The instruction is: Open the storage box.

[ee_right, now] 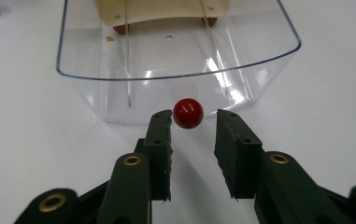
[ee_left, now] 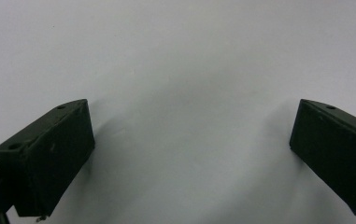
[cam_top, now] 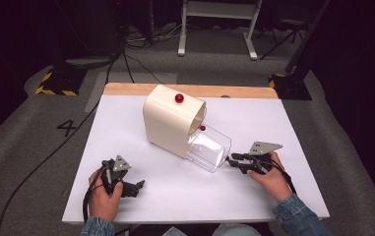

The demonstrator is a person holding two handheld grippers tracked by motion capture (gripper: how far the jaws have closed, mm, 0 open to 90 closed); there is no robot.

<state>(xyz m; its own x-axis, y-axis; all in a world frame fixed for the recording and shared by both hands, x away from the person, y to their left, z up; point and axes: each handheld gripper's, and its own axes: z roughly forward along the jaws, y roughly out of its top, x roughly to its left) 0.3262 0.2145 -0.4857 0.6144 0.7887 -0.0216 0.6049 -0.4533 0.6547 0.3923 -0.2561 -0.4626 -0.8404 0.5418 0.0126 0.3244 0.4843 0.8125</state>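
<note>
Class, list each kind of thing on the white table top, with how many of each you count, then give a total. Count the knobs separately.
Cream housing: 1
Clear drawer: 1
Red knobs: 3 (top of housing, housing front, drawer front)
Hand-held tongs: 2 (left tongs, right tongs)
Total: 7

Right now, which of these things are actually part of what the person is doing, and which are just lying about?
In use:
- clear drawer, pulled out of the cream box
- red knob on the drawer front
- right claw, open, jaws either side of the knob
- left claw, open, over bare white table

Lying about:
- floor cables
- white frame legs
- striped stand bases
</note>
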